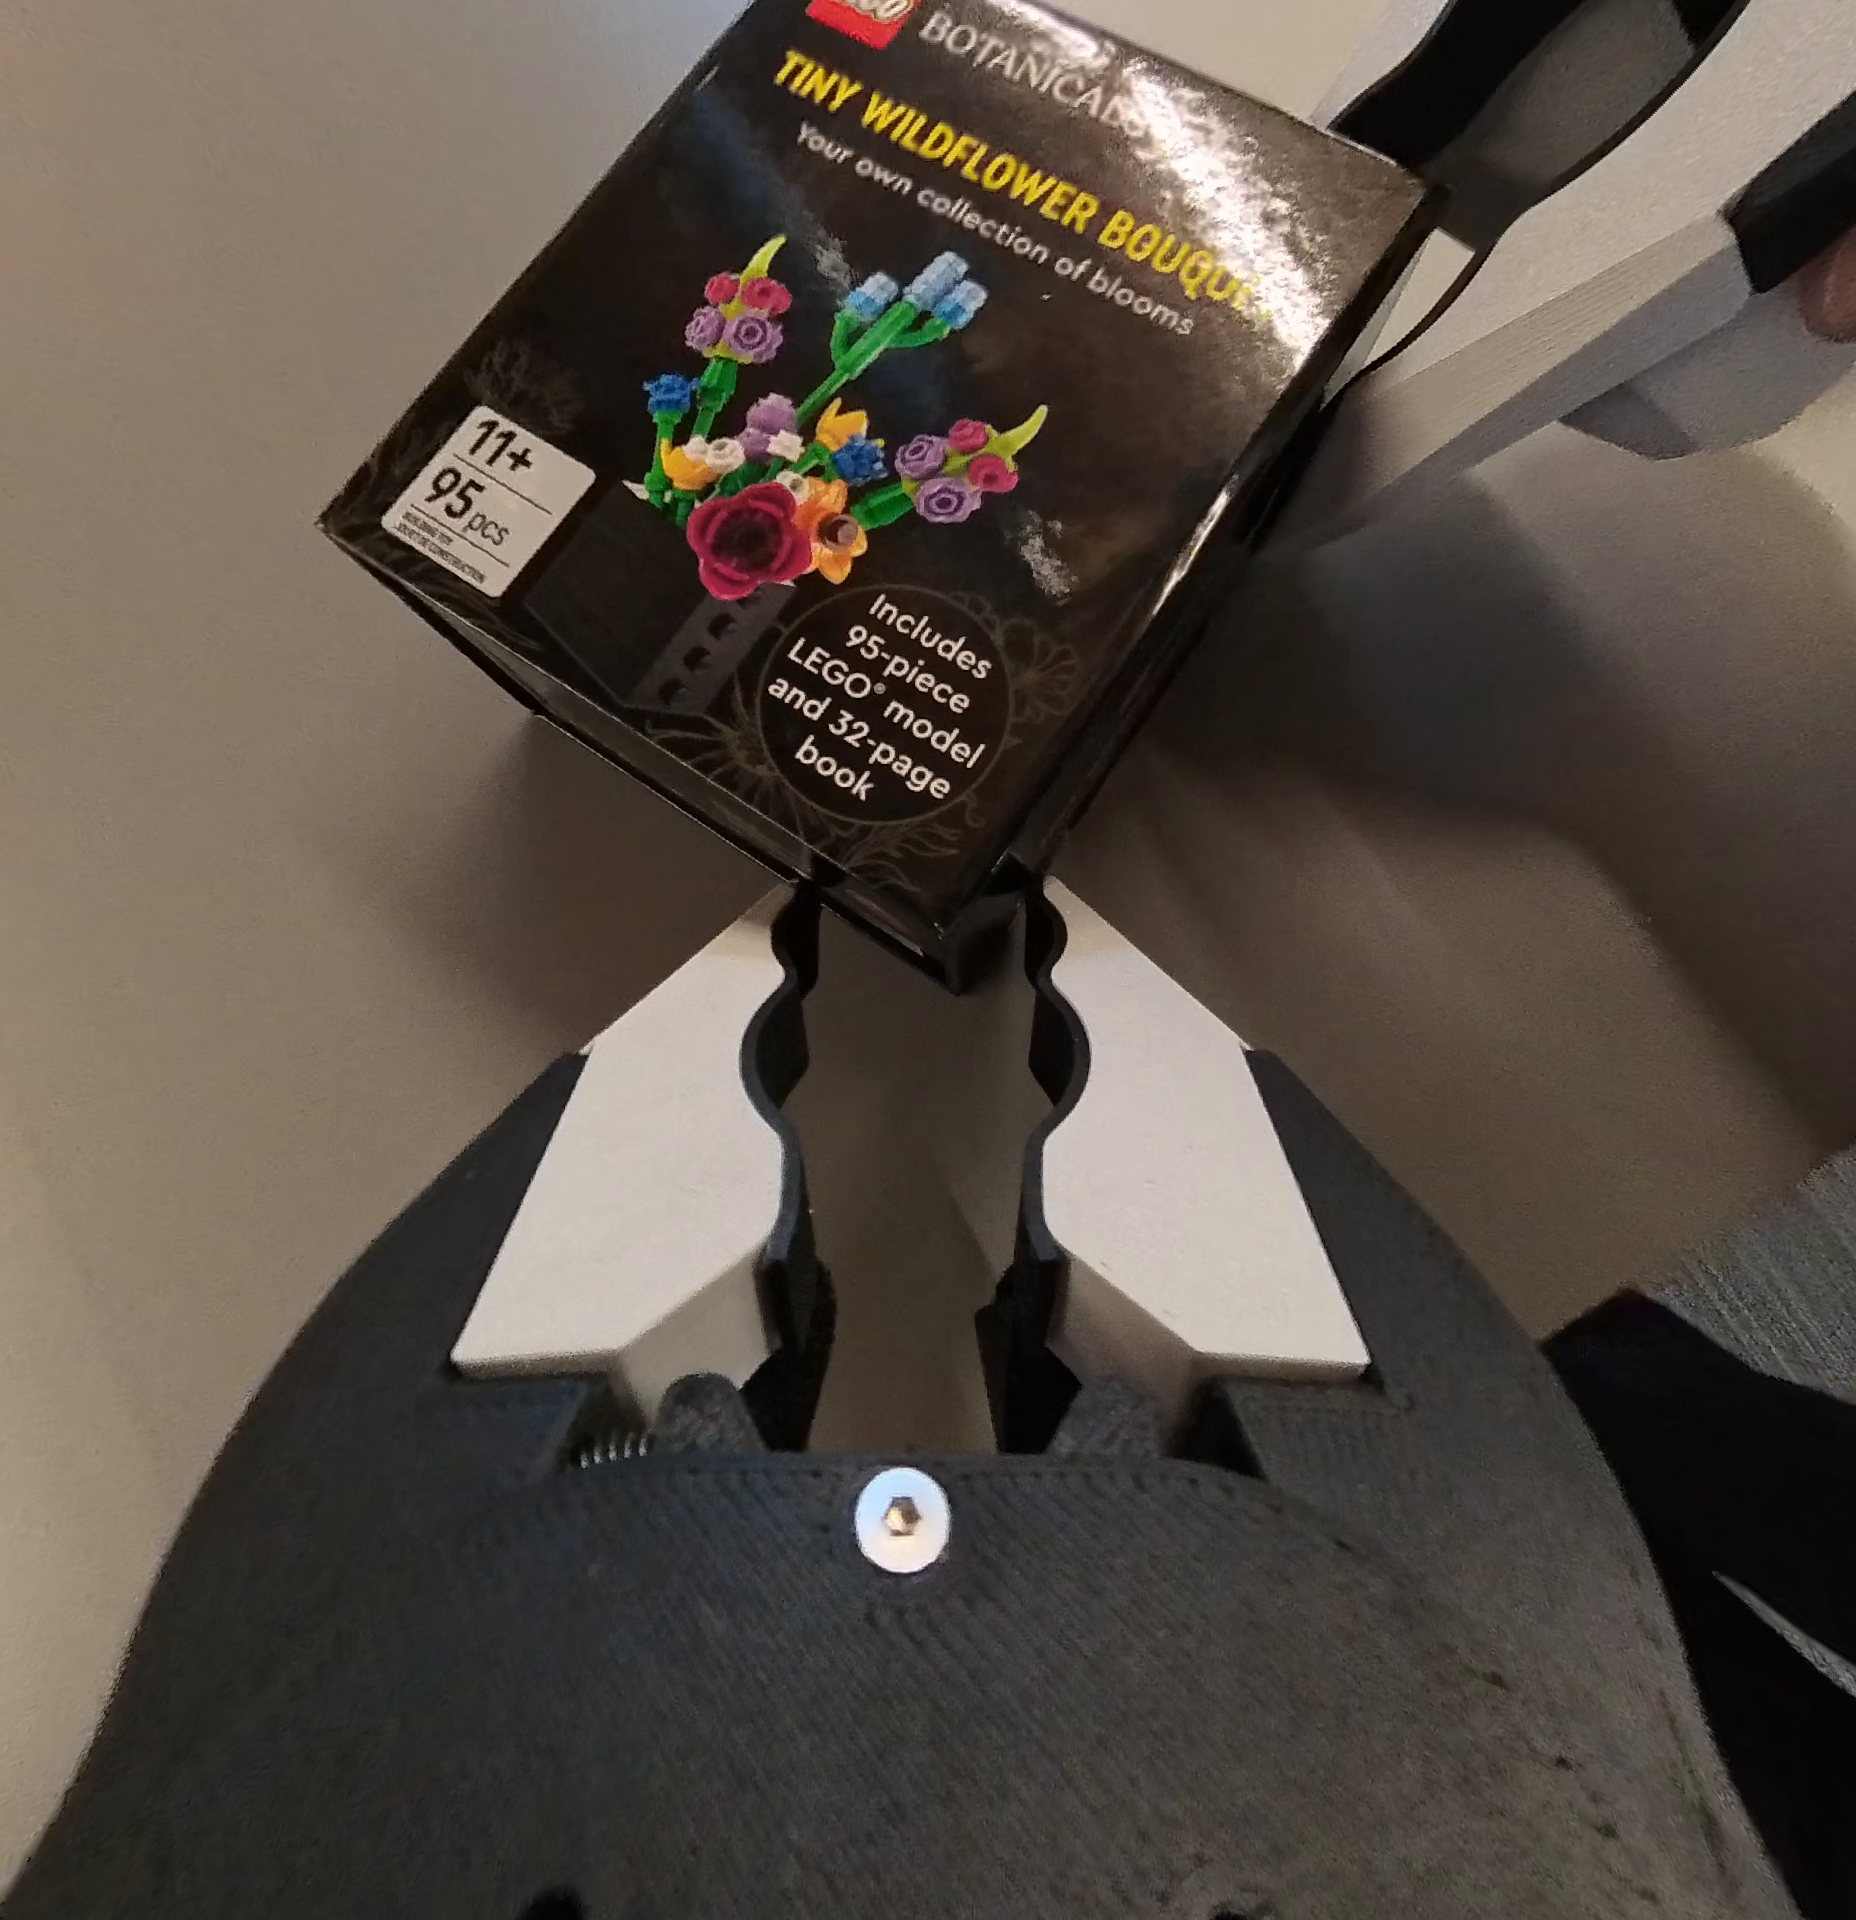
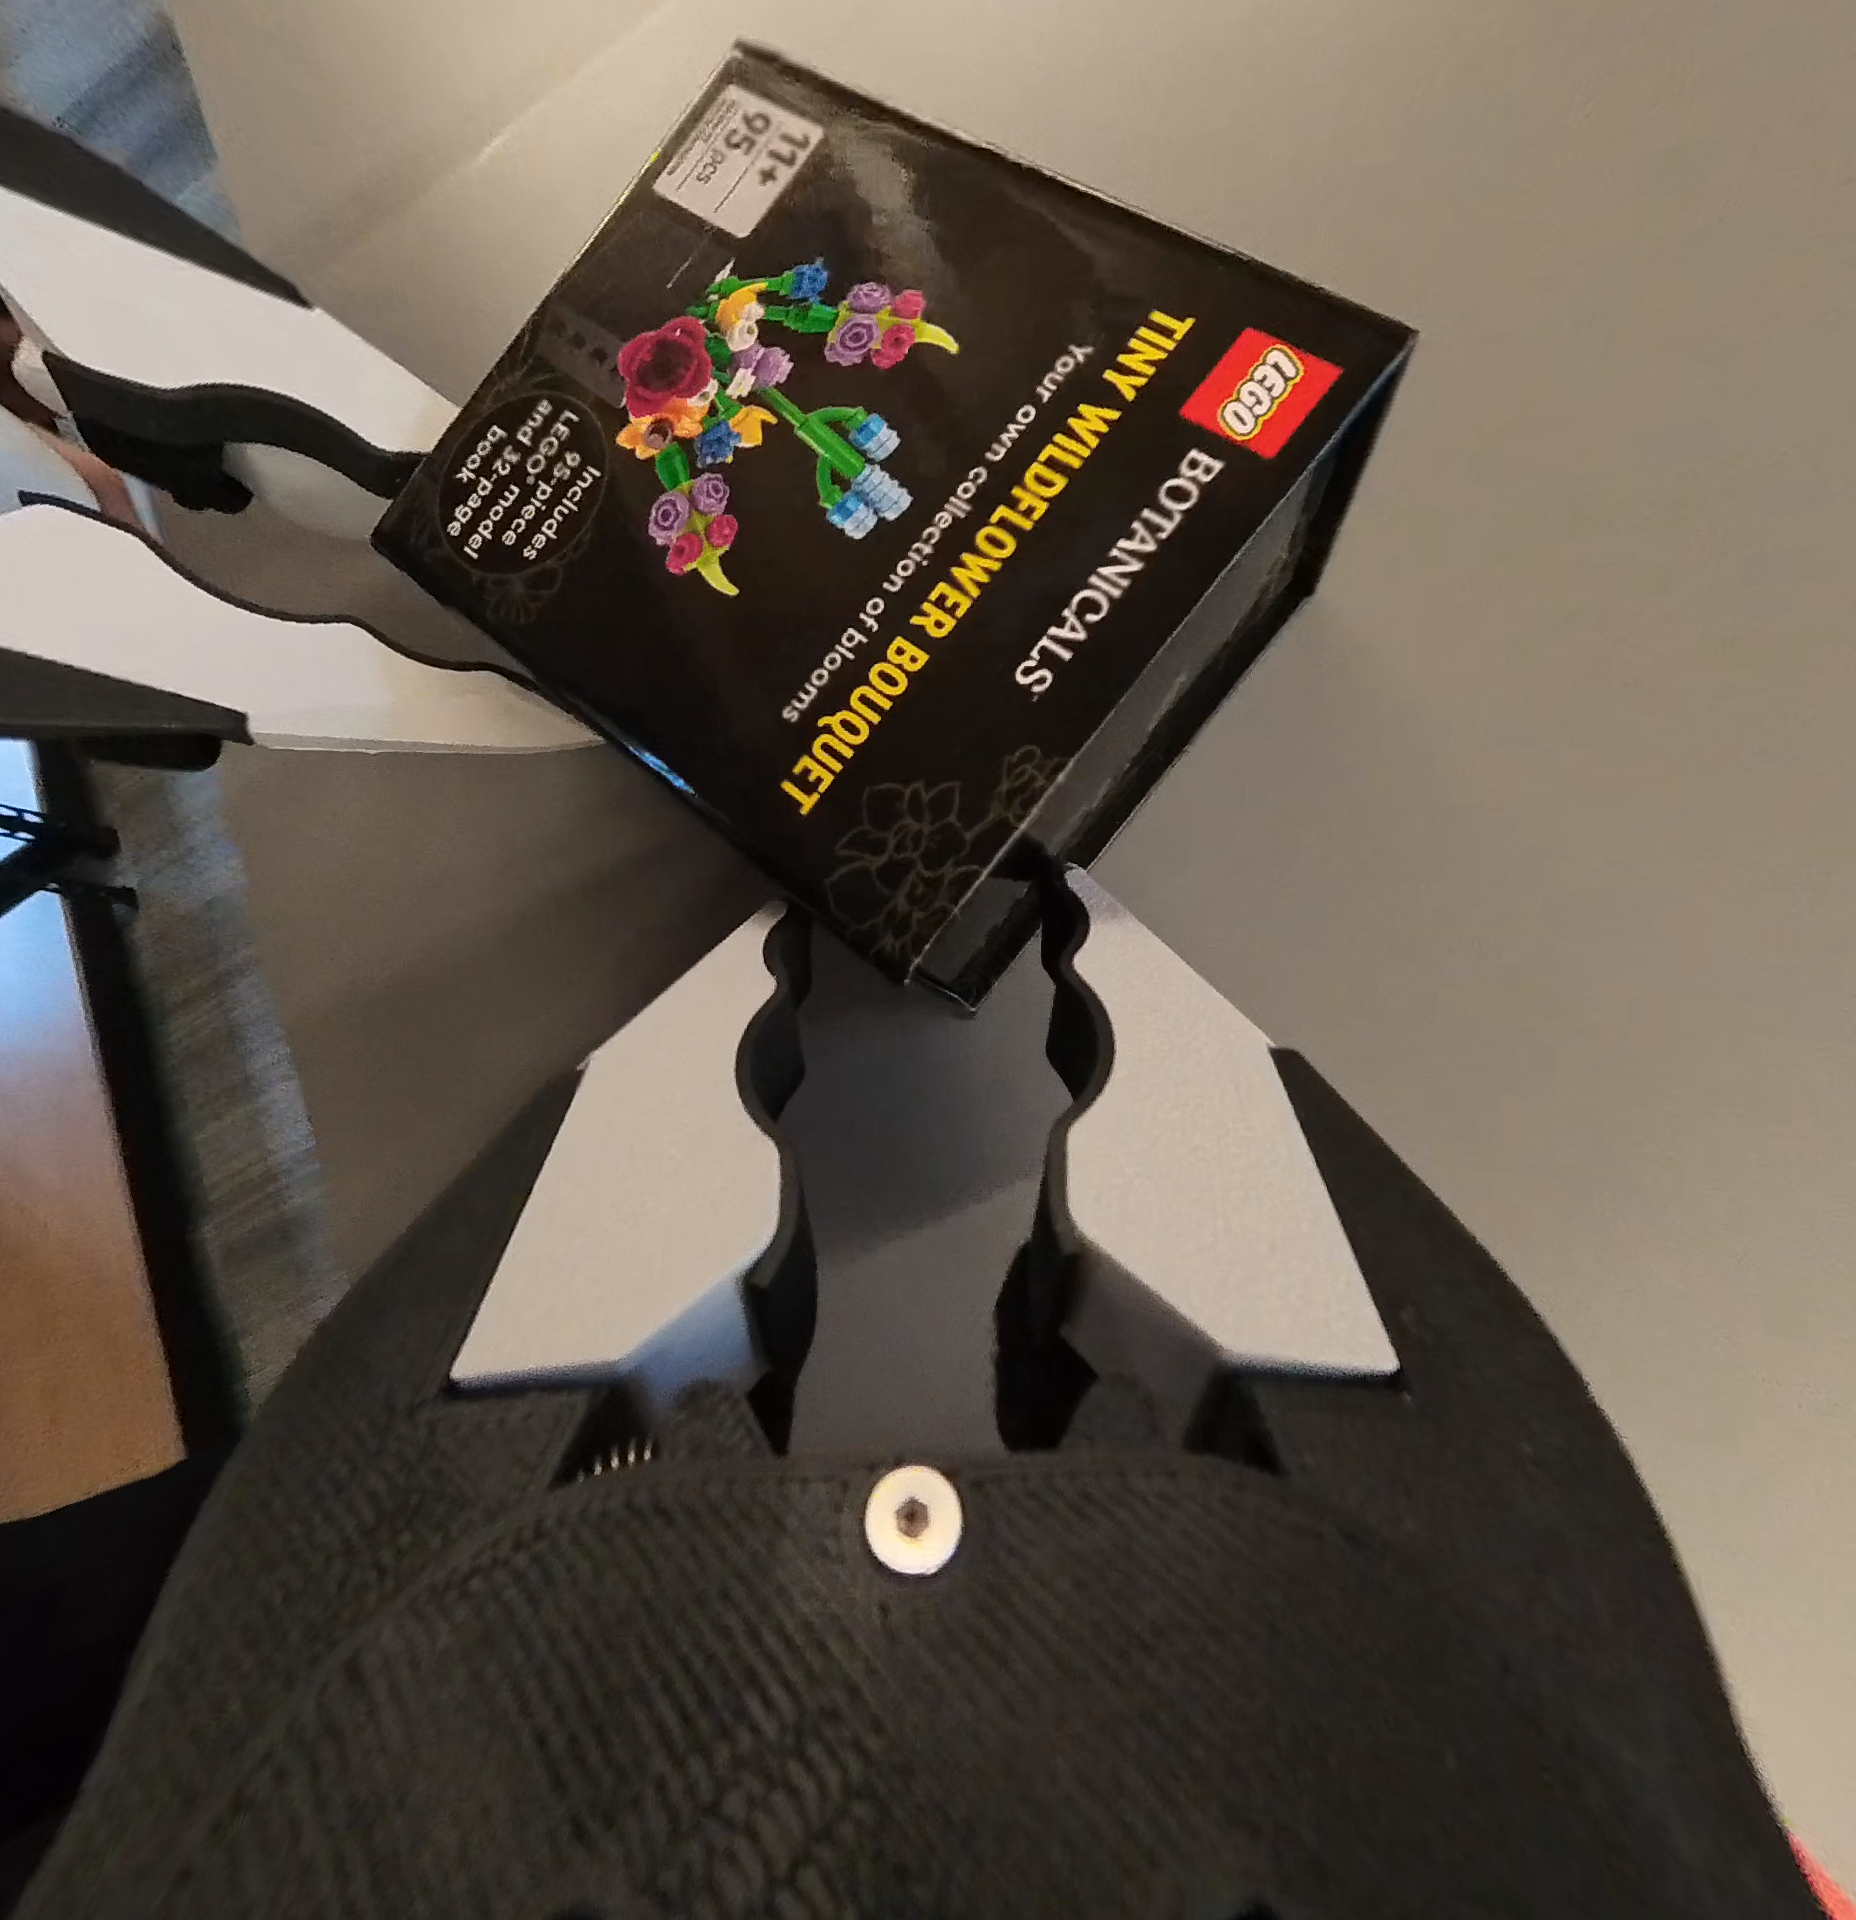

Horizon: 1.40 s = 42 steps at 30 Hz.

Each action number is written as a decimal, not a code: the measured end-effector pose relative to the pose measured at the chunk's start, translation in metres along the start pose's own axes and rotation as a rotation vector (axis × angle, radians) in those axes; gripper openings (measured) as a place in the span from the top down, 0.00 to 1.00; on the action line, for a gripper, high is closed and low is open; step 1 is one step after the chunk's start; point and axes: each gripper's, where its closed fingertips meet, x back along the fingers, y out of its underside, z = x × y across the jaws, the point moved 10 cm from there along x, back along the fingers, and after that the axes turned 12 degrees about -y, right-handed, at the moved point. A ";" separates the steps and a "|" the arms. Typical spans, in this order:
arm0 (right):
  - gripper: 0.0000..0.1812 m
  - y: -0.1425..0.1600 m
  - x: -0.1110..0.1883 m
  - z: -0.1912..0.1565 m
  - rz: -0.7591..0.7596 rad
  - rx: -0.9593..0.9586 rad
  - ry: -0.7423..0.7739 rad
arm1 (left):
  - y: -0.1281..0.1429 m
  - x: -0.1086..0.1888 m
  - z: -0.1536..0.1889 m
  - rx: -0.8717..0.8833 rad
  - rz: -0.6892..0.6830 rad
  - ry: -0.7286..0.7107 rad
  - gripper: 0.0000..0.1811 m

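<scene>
Left wrist view, both tools [image 1: 911, 914] [image 2: 924, 920] pinching black box [image 1: 851, 457] corners, grey table [image 1: 176, 935] behind

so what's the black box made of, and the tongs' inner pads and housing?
Black box: looks like glossy printed cardboard; glare streaks on the face, folded flap seams at the corner.
Left tongs and right tongs, both shut on box corners. Pads: black, matte, wavy-edged, probably rubber or foam; cannot tell which.
Housing: matte black plastic, seemingly 3D-printed, with fine layer lines.
</scene>
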 end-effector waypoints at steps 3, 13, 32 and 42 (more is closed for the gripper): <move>0.76 0.010 0.002 -0.013 0.007 -0.008 -0.012 | 0.009 0.012 0.012 0.026 -0.006 -0.010 0.79; 0.76 0.045 0.007 -0.040 0.117 -0.083 -0.082 | 0.037 0.041 0.053 0.122 0.012 -0.098 0.80; 0.80 0.090 0.114 -0.063 0.467 0.133 0.132 | 0.073 0.069 0.068 0.215 0.150 -0.218 0.84; 0.78 0.123 0.125 -0.018 0.043 0.367 0.298 | 0.023 0.094 0.057 -0.169 0.333 -0.233 0.72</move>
